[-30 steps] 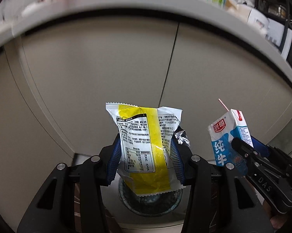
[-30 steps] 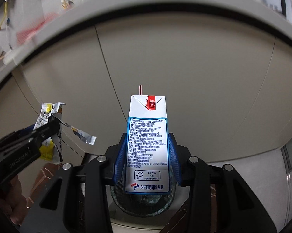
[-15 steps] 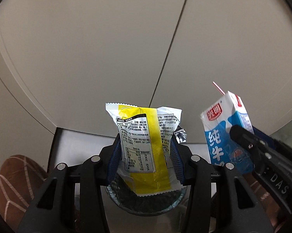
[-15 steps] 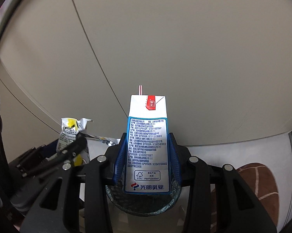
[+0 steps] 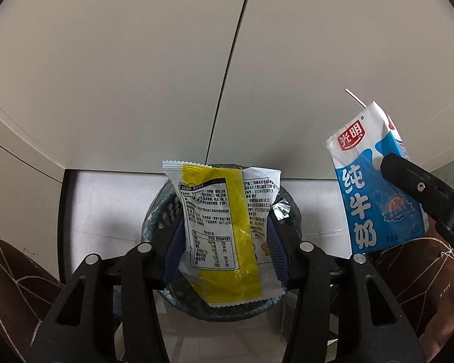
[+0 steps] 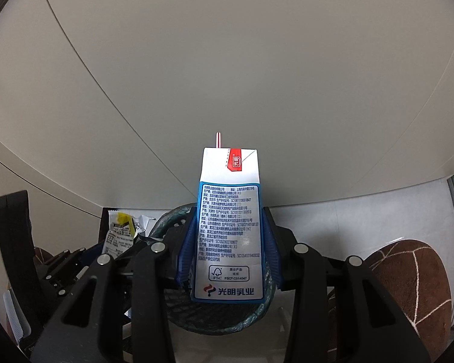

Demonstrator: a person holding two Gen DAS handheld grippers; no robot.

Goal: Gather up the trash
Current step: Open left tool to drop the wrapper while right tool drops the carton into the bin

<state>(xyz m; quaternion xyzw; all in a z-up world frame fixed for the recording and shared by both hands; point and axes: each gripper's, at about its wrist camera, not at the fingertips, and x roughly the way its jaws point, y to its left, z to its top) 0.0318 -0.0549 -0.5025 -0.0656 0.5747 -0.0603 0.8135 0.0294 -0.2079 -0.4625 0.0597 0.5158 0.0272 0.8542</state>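
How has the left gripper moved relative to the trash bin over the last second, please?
Yes: the left gripper, shut on the wrapper, has tipped downward over the trash bin.

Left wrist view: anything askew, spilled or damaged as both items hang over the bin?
Nothing alarming. The milk carton in the right gripper leans in this view, its straw still in, no spill visible. The yellow wrapper, pinched by the left gripper, is torn open, above the trash bin.
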